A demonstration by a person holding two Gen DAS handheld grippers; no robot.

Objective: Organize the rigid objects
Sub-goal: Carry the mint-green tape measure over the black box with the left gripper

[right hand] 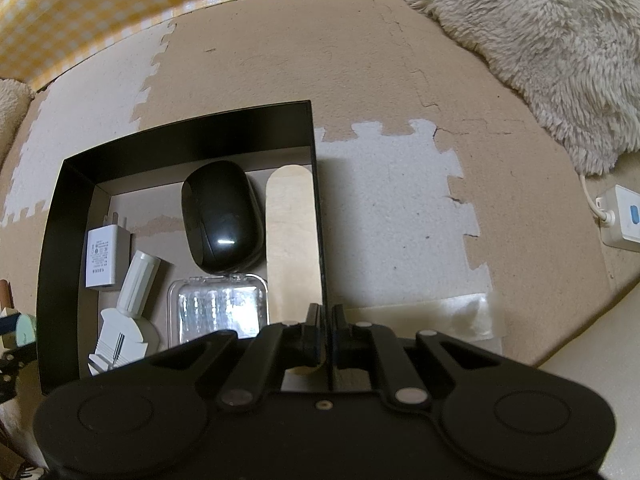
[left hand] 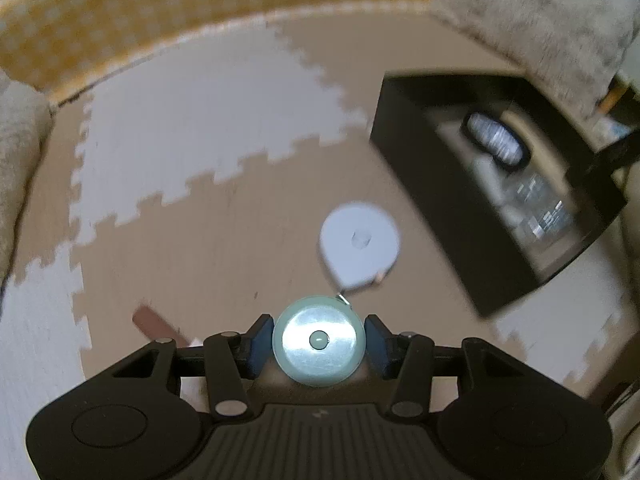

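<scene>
Mint-green, the round tape measure (left hand: 319,340) sits clamped between the blue pads (left hand: 375,343) of our left gripper (left hand: 319,342), above the foam mat (left hand: 192,208). Just beyond it we note a white tape measure (left hand: 359,245) lying on the mat; the black box (left hand: 472,184) stands farther off, to its right. Our right gripper (right hand: 328,322) is closed on the box's right wall (right hand: 320,236). Inside the box we record a clear case (right hand: 218,304), charger (right hand: 105,256), wooden stick (right hand: 292,236) and black mouse (right hand: 222,216).
</scene>
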